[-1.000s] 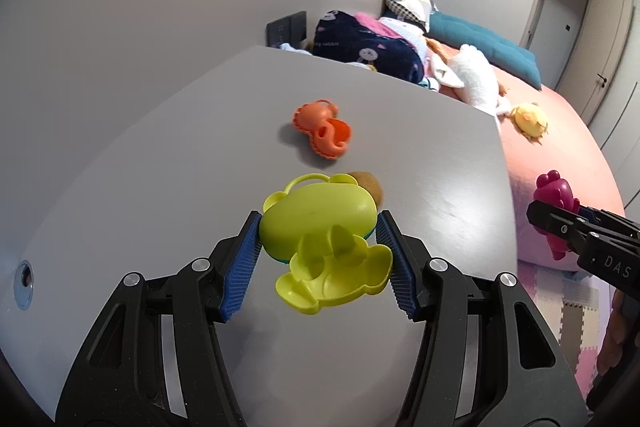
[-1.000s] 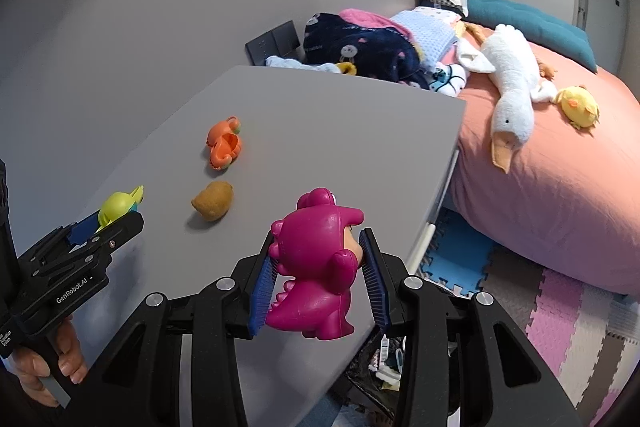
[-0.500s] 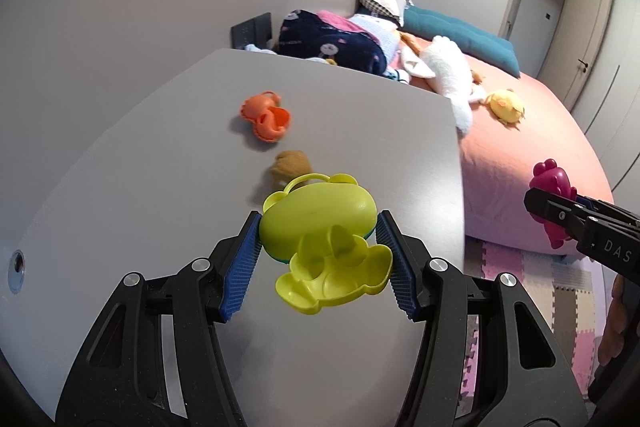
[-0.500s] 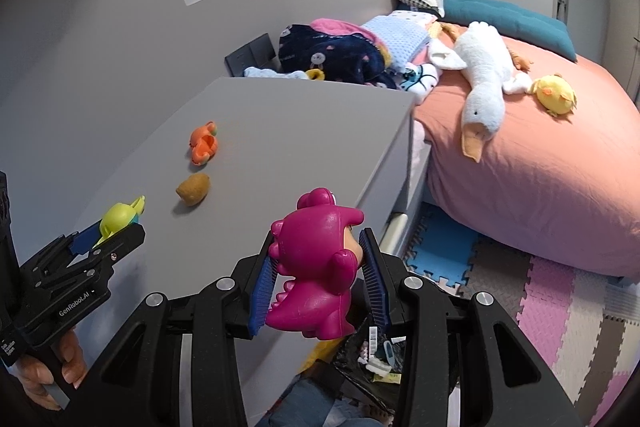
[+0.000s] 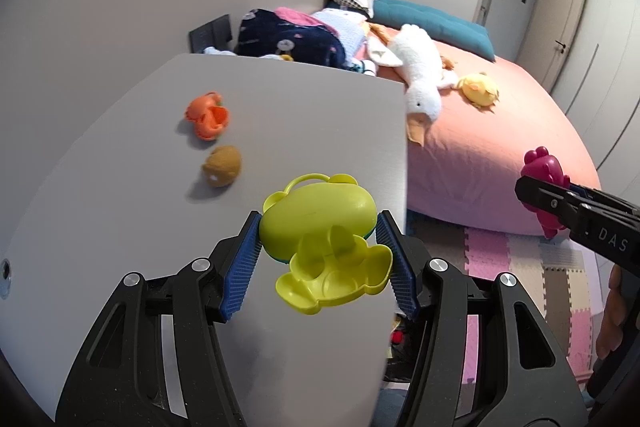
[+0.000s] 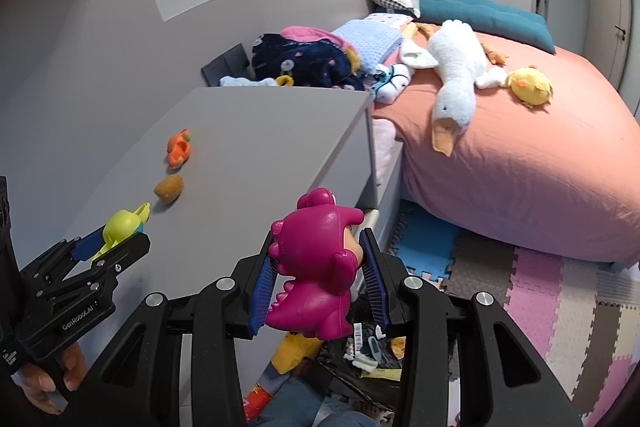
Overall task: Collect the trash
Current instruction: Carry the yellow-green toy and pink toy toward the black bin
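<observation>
My left gripper [image 5: 320, 259] is shut on a yellow-green plastic toy [image 5: 320, 223] and holds it above the grey table [image 5: 300, 107] near its right edge. My right gripper [image 6: 320, 279] is shut on a magenta dinosaur toy [image 6: 316, 267], off the table's right side, above a black trash bag [image 6: 360, 351] with litter on the floor. An orange toy [image 5: 208, 115] and a brown round toy [image 5: 222, 165] lie on the table. The left gripper with its toy also shows in the right wrist view [image 6: 108, 243].
A bed with a pink cover [image 6: 520, 167] stands to the right, with a white goose plush [image 6: 456, 75] and a yellow chick plush [image 6: 528, 85]. Clothes [image 6: 300, 59] are piled behind the table. Coloured foam mats [image 6: 560, 299] cover the floor.
Both grippers have moved right, toward and past the table's right edge, still holding their toys. The trash bag on the floor has come into the right wrist view.
</observation>
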The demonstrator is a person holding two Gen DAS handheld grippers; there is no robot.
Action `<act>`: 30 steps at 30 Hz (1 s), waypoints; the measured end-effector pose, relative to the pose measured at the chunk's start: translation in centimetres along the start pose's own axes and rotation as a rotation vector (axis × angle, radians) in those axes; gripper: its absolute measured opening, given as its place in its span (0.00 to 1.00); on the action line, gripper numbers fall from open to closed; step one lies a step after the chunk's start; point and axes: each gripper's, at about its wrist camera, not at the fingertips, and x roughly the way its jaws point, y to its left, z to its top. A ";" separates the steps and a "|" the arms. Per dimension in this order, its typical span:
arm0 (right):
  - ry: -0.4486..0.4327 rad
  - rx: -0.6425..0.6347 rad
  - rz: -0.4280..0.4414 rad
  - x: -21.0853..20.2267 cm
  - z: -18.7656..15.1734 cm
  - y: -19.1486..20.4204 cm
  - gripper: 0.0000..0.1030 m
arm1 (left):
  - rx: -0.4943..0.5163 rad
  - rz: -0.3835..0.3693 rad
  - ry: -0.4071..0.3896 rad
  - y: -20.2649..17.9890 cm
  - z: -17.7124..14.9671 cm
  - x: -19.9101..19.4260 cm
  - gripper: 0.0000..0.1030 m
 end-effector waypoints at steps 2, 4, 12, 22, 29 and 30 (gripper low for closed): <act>-0.006 0.011 -0.008 -0.4 0.0 -0.7 0.41 | 0.014 -0.010 0.004 -0.9 0.0 0.1 0.55; -0.014 0.025 -0.016 -0.8 -0.1 -1.5 0.41 | 0.027 -0.022 0.007 -1.7 0.1 0.2 0.55; -0.028 0.069 -0.053 -2.1 -0.4 -4.4 0.41 | 0.077 -0.074 0.017 -5.4 0.2 0.6 0.55; -0.026 0.129 -0.107 -2.9 -1.1 -8.3 0.41 | 0.146 -0.133 0.050 -9.8 -0.3 1.8 0.55; -0.015 0.165 -0.130 -2.7 -1.5 -10.6 0.41 | 0.190 -0.155 0.087 -12.2 -0.8 3.1 0.55; -0.014 0.168 -0.131 -2.6 -1.5 -10.8 0.41 | 0.196 -0.156 0.091 -12.3 -0.8 3.2 0.55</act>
